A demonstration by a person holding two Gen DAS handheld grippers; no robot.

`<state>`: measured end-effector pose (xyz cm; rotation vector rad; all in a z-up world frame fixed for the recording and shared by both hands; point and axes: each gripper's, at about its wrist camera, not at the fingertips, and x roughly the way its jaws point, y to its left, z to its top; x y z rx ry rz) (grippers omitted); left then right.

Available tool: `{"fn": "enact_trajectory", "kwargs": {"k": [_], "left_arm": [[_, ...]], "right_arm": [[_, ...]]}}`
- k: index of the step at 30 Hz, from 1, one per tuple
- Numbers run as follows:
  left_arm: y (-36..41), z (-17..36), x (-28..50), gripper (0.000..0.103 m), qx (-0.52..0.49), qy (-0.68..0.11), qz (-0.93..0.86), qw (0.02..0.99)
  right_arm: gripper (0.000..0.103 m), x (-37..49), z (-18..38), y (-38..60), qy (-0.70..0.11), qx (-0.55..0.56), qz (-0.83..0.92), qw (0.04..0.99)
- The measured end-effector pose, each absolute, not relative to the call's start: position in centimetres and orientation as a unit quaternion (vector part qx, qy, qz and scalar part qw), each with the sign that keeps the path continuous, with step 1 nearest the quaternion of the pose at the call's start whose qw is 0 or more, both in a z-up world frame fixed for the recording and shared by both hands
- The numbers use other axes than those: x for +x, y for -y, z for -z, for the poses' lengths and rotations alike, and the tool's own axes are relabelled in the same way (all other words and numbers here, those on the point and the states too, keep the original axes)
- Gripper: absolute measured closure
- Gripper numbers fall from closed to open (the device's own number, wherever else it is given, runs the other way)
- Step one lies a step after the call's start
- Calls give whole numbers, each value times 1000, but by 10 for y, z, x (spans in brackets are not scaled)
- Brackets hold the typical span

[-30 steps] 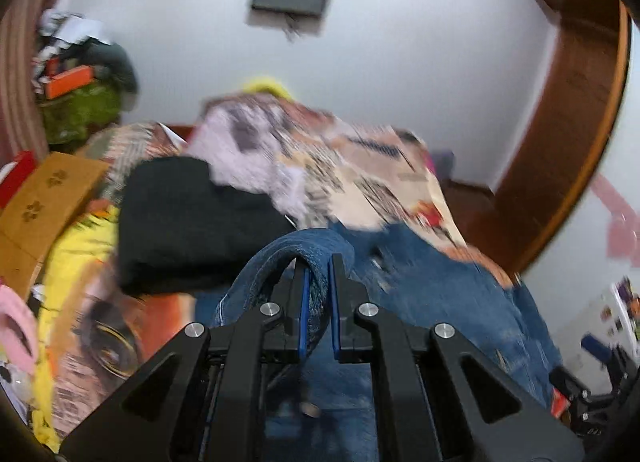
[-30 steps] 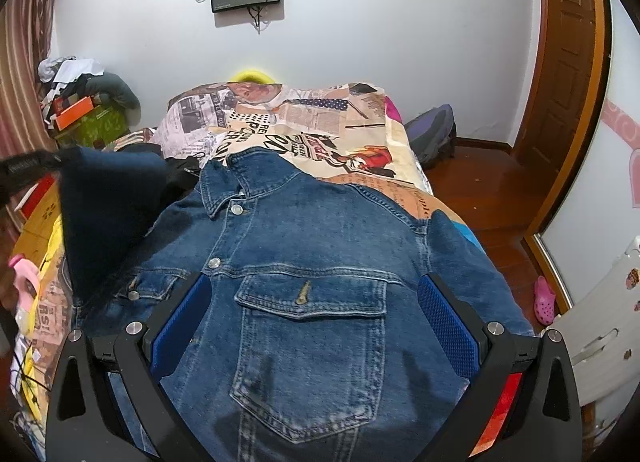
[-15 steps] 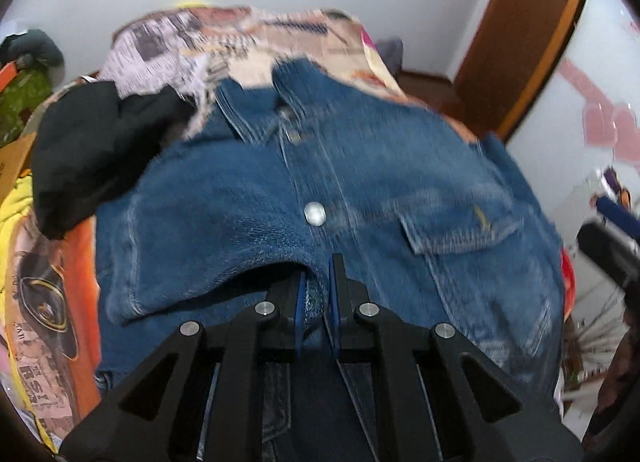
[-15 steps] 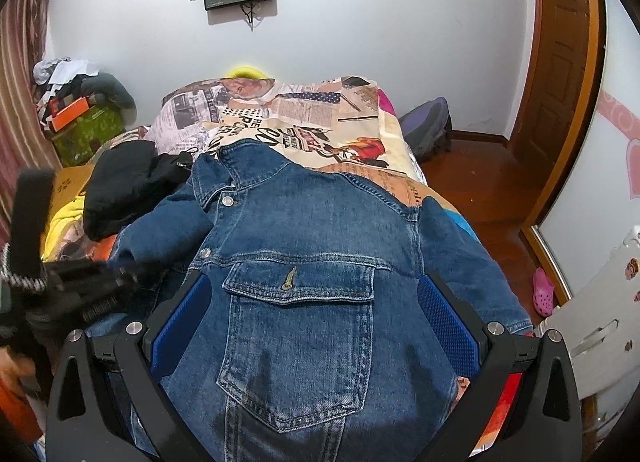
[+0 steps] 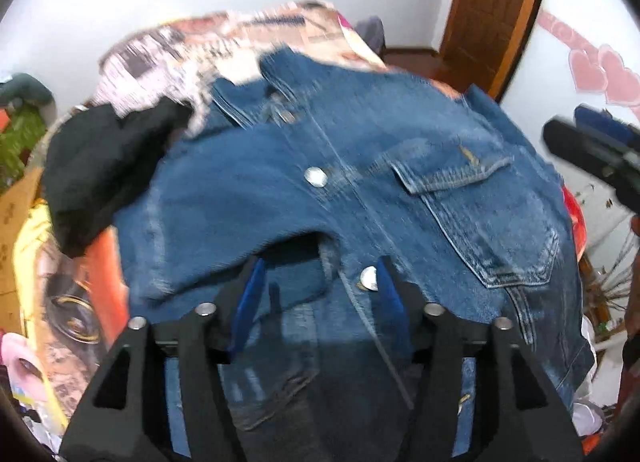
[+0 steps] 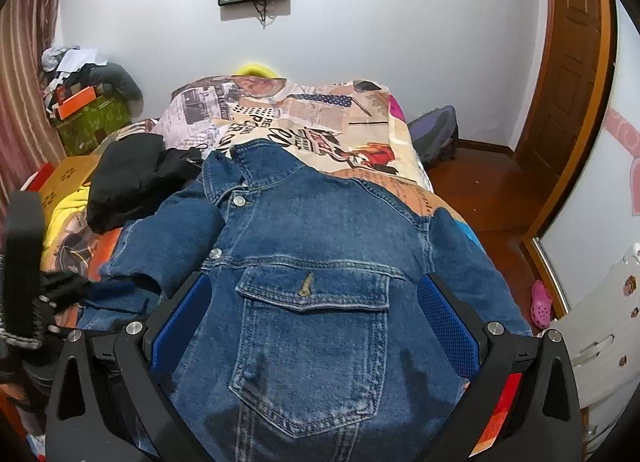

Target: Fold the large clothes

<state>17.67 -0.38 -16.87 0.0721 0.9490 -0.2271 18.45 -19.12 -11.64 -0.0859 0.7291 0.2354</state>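
Denim jacket (image 6: 316, 274) is lying front-up on the bed (image 6: 360, 134), collar toward the far wall, buttons running down its middle and one chest pocket (image 6: 312, 342) facing the right wrist camera. The jacket's sleeve (image 5: 224, 222) on the left gripper's side is now lying folded across the jacket front, its cuff just ahead of the left gripper (image 5: 318, 282).

Half a second ago the left gripper's jaws were pressed together on that sleeve's cuff; they are now standing spread, with nothing between the blue pads (image 5: 250, 294), and the cuff edge is resting free on the denim. A metal button (image 5: 368, 278) is showing just beside the right-hand pad. A second ago the sleeve was being carried raised in the air; it is now lying flat.

The right gripper (image 6: 316, 326) is hovering over the pocket with its jaws spread wide, as in both earlier frames, and holding nothing. It is showing at the right edge of the left wrist view.

A black garment (image 6: 136, 178) is lying on the bed beside the jacket's shoulder, touching it, in the same place as before.
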Motion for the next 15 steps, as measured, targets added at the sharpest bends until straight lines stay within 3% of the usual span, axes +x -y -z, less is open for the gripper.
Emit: {"fn": "enact_trajectory", "kwargs": {"k": [2, 15], "left_arm": [[-12, 153, 169, 35, 28, -432, 90, 897], [-135, 109, 153, 22, -14, -356, -64, 932]], "right_arm": [[1, 185, 114, 185, -352, -47, -120, 927], [1, 199, 105, 103, -321, -125, -211, 915]]}}
